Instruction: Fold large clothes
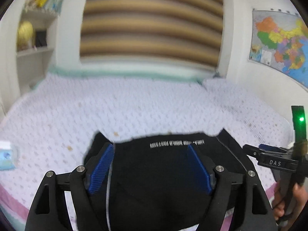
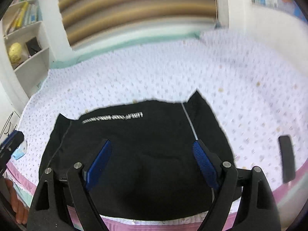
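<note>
Two grippers, left (image 1: 150, 165) and right (image 2: 152, 161), spread wide, pinching nothing. Black garment (image 2: 134, 144) lies folded on bed (image 2: 231, 88) near pink front edge. We risk snagging top layer on regrasp, undoing fold.

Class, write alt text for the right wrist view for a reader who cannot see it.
A black garment with a line of white lettering lies folded on a bed with a pale dotted bedspread. The open right hand-held gripper hovers over it, holding nothing. A dark phone-like slab lies to the right.
</note>
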`<action>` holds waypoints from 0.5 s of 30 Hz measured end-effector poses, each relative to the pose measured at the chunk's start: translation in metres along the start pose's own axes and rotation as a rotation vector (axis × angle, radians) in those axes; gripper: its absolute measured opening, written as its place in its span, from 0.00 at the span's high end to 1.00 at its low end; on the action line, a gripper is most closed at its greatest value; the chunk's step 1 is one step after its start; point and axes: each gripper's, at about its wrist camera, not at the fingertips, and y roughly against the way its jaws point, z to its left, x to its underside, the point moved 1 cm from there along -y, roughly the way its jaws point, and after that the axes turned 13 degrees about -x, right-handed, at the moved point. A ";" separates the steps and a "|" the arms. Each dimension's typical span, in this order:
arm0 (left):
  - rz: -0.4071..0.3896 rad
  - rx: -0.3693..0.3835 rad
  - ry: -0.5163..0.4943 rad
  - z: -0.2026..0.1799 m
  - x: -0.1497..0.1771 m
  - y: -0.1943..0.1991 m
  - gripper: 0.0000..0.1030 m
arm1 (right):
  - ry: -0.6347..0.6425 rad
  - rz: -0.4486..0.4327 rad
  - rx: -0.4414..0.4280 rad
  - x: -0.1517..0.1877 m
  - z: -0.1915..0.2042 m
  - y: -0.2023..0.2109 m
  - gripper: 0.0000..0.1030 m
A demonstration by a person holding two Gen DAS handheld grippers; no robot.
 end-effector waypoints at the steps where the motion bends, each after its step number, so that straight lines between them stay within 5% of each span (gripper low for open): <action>1: -0.028 -0.038 -0.023 -0.003 -0.003 0.009 0.22 | 0.021 -0.017 0.009 -0.002 0.005 0.007 0.15; 7: -0.160 -0.152 -0.017 -0.010 -0.004 0.049 0.21 | 0.124 -0.134 -0.034 0.004 0.050 0.040 0.15; 15: -0.049 -0.182 0.030 -0.011 0.010 0.022 0.21 | 0.182 -0.139 -0.033 0.007 0.080 0.035 0.11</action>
